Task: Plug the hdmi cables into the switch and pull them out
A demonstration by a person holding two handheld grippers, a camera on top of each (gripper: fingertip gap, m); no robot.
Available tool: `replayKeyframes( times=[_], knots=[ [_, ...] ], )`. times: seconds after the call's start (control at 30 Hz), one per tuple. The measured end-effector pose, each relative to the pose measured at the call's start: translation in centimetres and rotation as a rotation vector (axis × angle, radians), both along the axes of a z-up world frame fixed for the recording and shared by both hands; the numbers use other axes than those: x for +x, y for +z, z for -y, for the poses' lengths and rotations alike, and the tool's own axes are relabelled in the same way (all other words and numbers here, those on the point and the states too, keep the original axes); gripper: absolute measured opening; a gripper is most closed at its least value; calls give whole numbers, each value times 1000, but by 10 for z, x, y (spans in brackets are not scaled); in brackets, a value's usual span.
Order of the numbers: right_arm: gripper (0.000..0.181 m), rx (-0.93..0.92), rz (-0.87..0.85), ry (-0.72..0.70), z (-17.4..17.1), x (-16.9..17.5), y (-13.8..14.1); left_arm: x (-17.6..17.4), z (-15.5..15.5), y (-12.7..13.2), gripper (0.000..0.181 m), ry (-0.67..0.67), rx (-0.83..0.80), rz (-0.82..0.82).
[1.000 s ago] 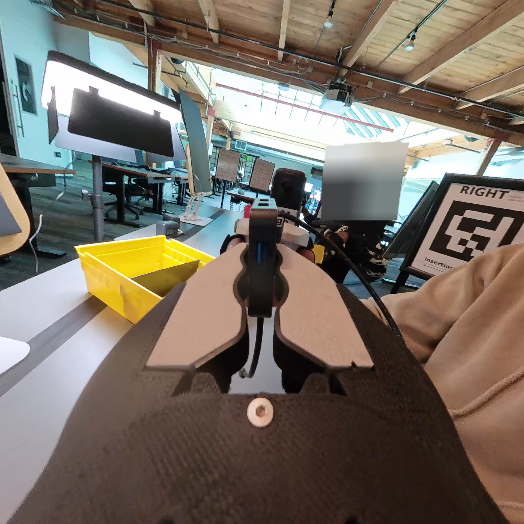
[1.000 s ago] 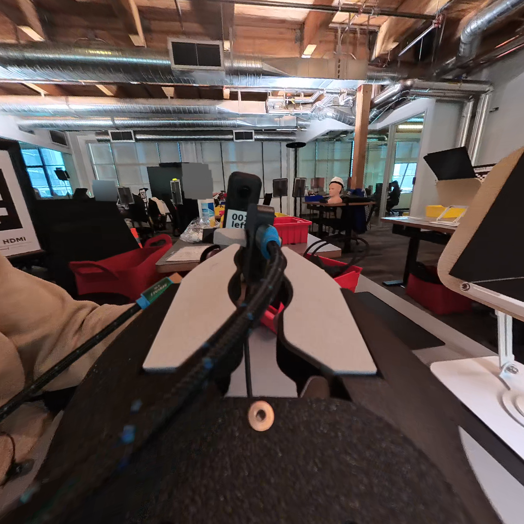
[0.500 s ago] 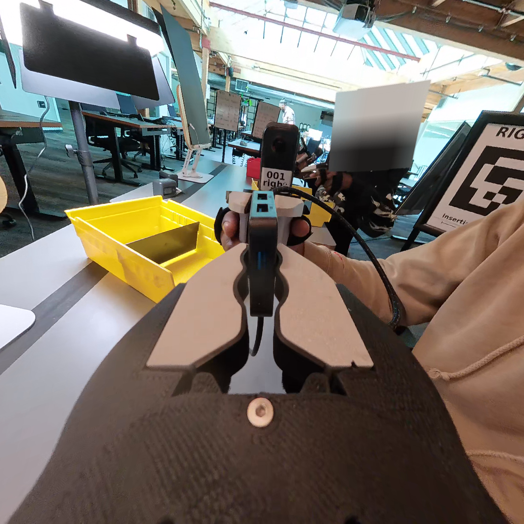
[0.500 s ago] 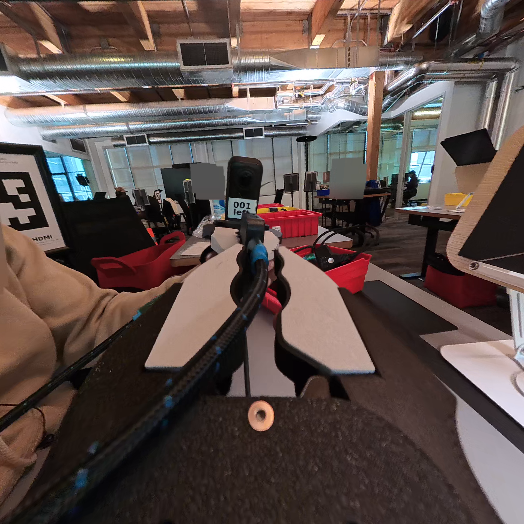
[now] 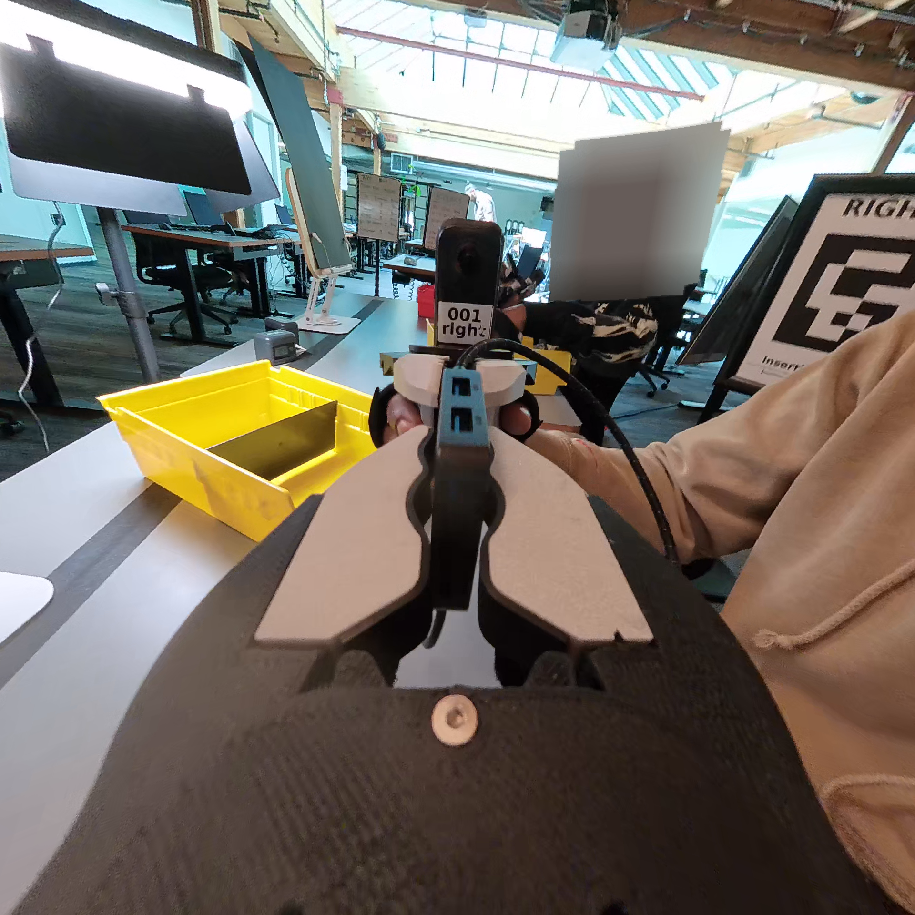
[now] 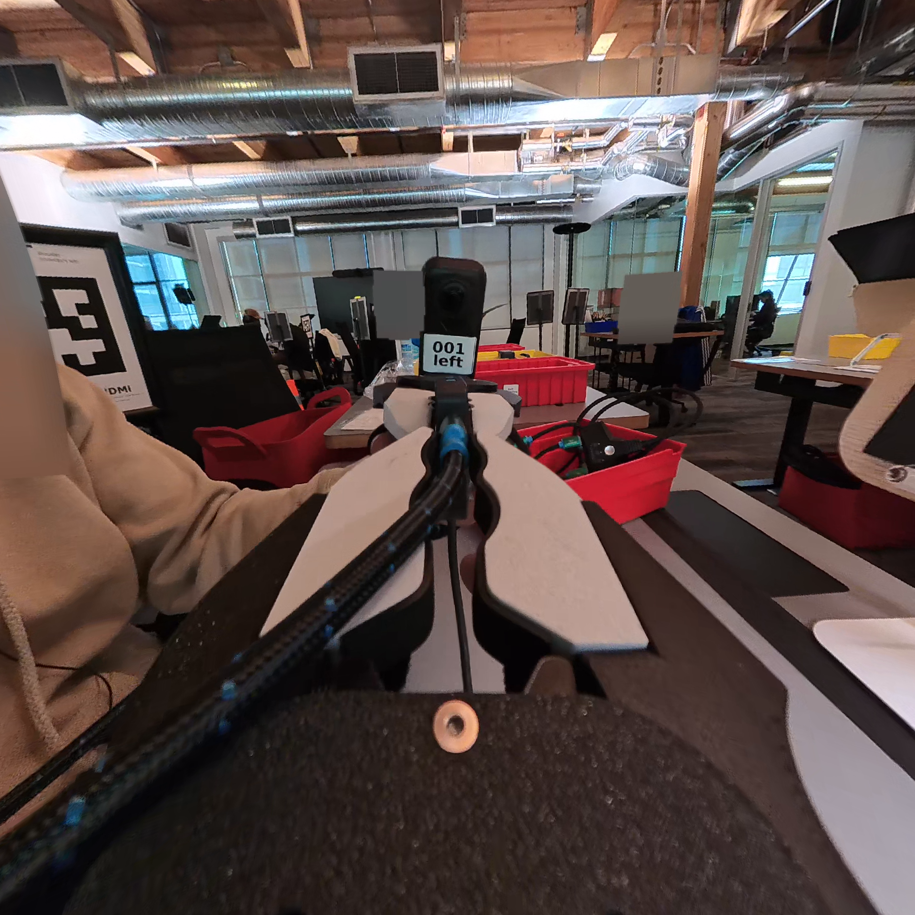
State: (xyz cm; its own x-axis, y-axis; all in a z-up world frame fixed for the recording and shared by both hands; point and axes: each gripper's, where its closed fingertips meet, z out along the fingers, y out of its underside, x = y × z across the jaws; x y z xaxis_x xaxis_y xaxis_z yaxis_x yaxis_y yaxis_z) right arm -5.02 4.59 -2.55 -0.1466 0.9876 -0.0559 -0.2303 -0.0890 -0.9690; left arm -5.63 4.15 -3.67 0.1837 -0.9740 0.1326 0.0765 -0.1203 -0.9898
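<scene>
My cable (image 6: 317,609) looks braided and rough, the yellow bin (image 5: 218,435) glossy plastic, my sleeve (image 5: 772,445) soft cloth, the table (image 5: 64,500) smooth matt.

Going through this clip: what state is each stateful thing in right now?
Left hand-held gripper: shut on switch.
Switch: held upright, two blue-end ports facing the camera, both empty.
Right hand-held gripper: shut on HDMI cable.
HDMI cable: plug at the switch, seating unclear.
Yellow bin: open.

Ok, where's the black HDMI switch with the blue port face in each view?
Left wrist view: the black HDMI switch with blue port face is centre, clamped in the left claw.
Right wrist view: the switch is centre, end-on, past the right claw, which grips the blue-ended braided cable.
Shared landmark: tan hoodie sleeve, right side there, left side here.
</scene>
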Motion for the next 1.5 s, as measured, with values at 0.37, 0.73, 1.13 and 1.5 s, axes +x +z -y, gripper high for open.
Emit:
replayKeyframes(
  times=[0.37,0.73,1.13,1.5],
  knots=[
    [11,45,123,15,2,-3,-23,2,0,-16,15,-33,-43,-94],
    [15,96,191,-28,0,-4,-29,-1,-2,-19,15,-15,-81,-127],
    [10,78,143,-21,0,-4,-24,0,0,-15,14,-1,-80,-141],
    [13,45,123,-29,-2,-7,-26,-3,-3,-20,15,-10,-108,-135]
  ],
)
